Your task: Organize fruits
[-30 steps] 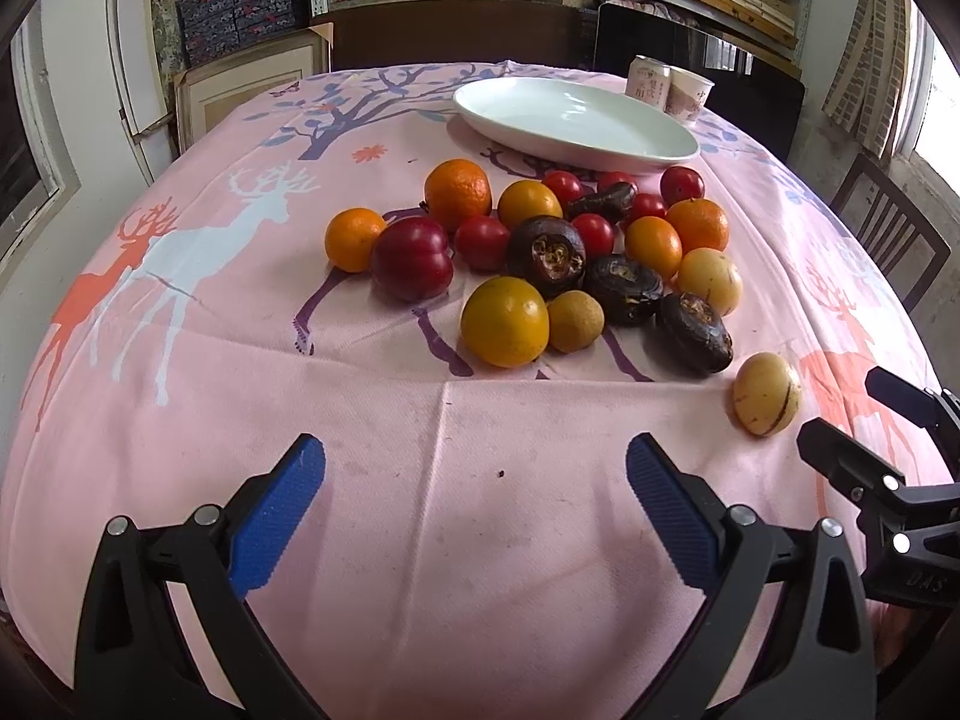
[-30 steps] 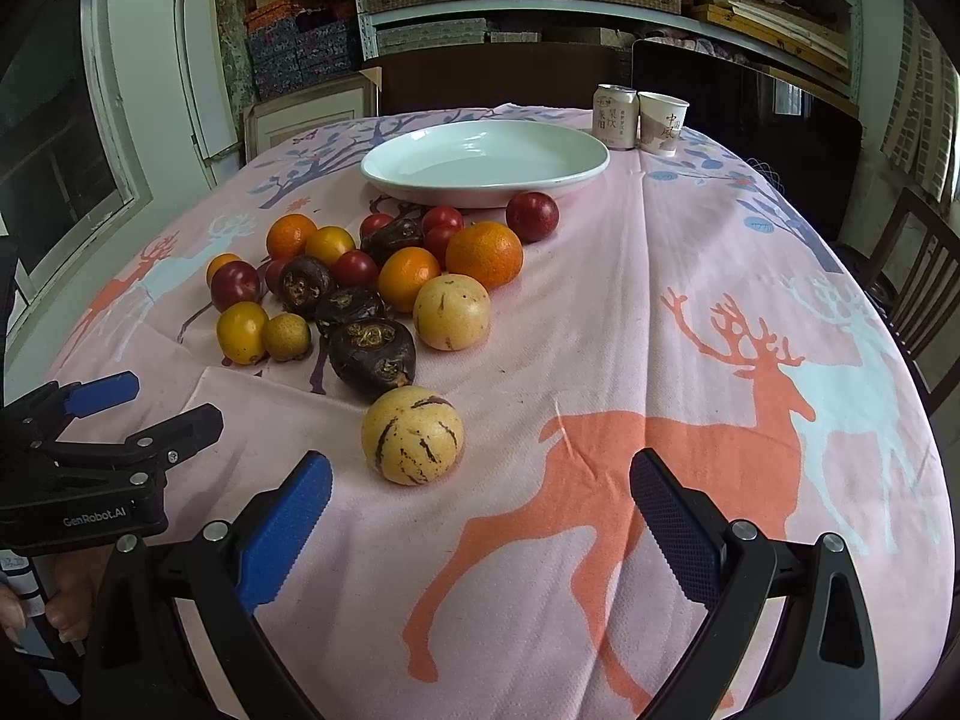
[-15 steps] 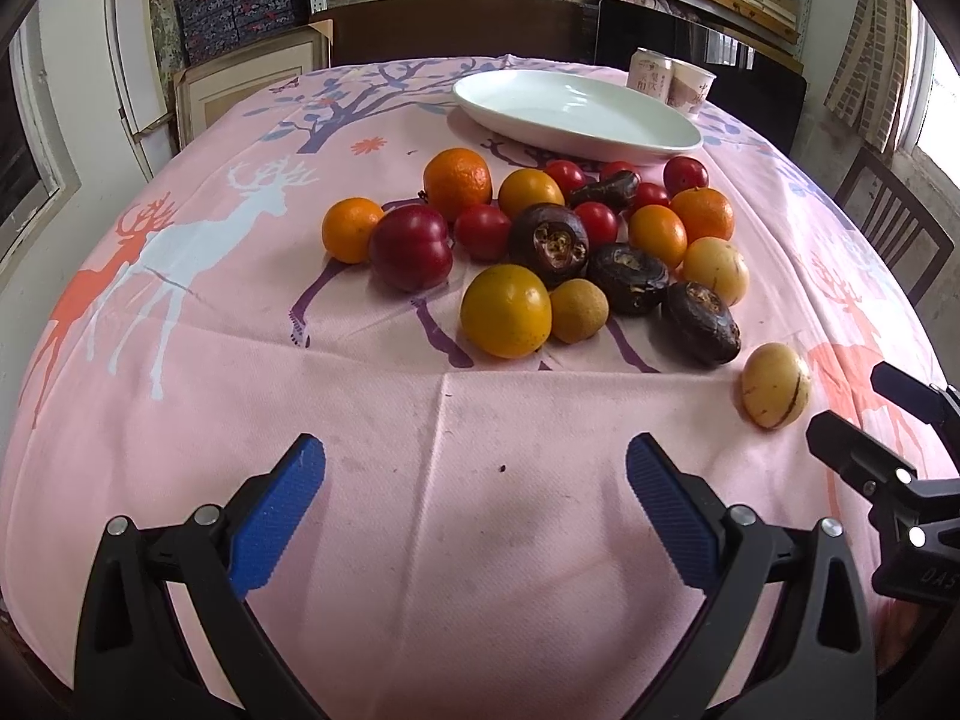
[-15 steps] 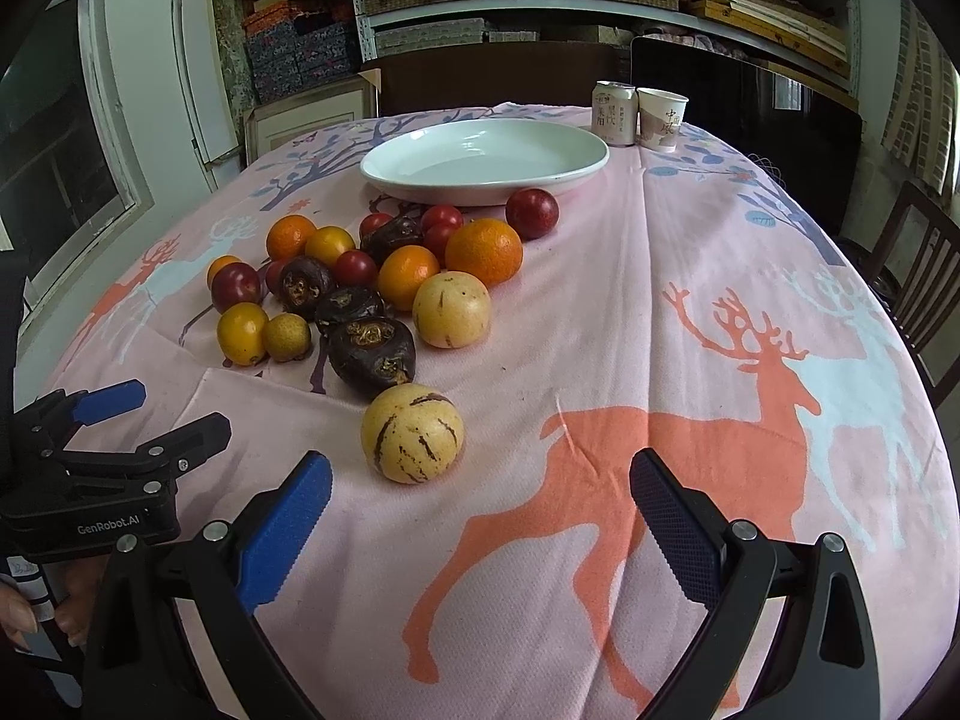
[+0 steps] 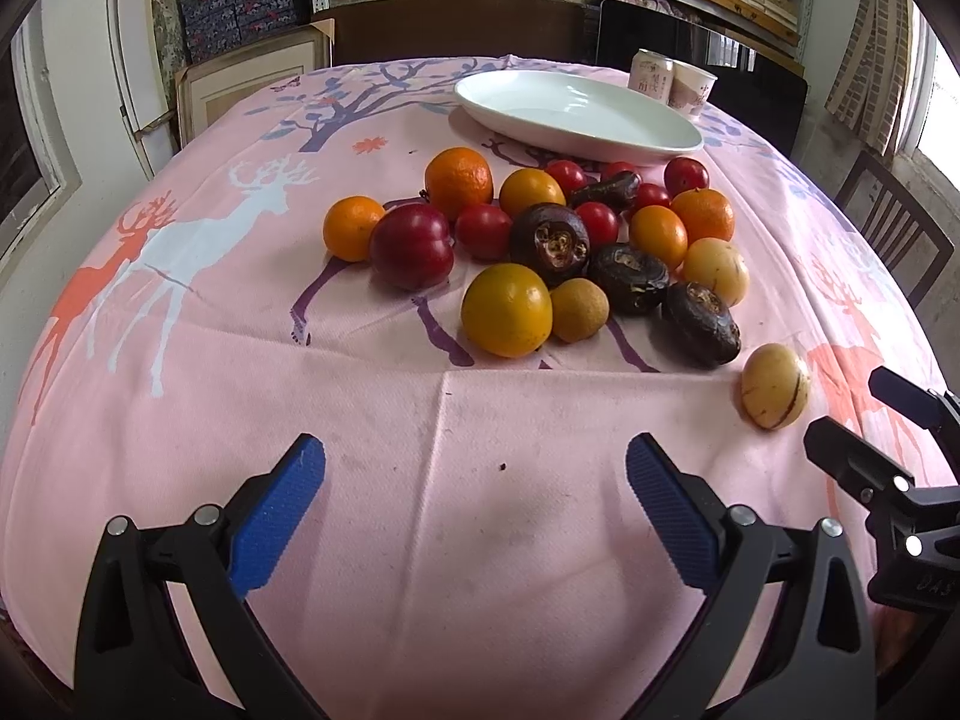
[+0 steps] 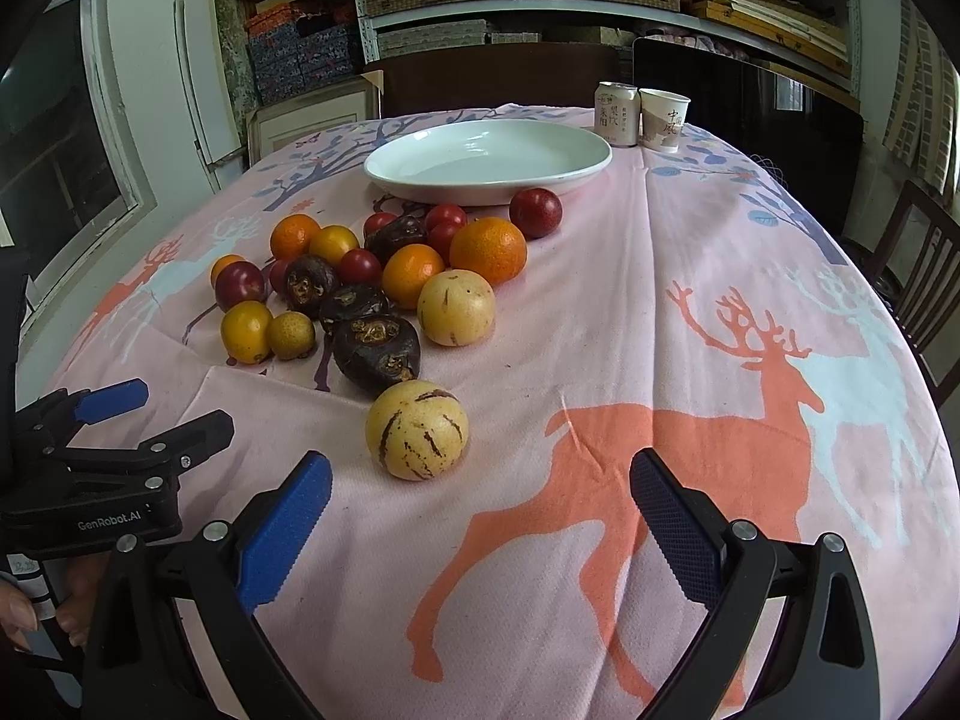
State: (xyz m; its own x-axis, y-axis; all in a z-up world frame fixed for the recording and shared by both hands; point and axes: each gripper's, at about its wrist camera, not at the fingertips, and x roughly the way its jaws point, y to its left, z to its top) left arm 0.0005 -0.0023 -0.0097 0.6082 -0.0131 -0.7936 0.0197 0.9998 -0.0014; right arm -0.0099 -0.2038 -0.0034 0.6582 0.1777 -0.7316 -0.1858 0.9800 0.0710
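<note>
Fruits lie heaped mid-table on a pink deer-print tablecloth (image 6: 690, 312), ahead of both grippers. "GenRobot.AI" is printed on the left gripper (image 5: 474, 495), whose jaws are spread and empty; the right gripper (image 6: 480, 507) gapes likewise, a striped yellow melon (image 6: 417, 429) just beyond its fingertips. Farther off, a white plate (image 6: 489, 162), then a can (image 6: 615, 114) with unreadable characters.

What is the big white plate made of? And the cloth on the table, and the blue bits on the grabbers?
White plate: probably glazed ceramic, since it is smooth and shiny with window glints.
Tablecloth: woven fabric, matte, with visible weave and fold creases.
Blue pads: likely rubber or soft plastic, with a fine ribbed texture for grip.
</note>
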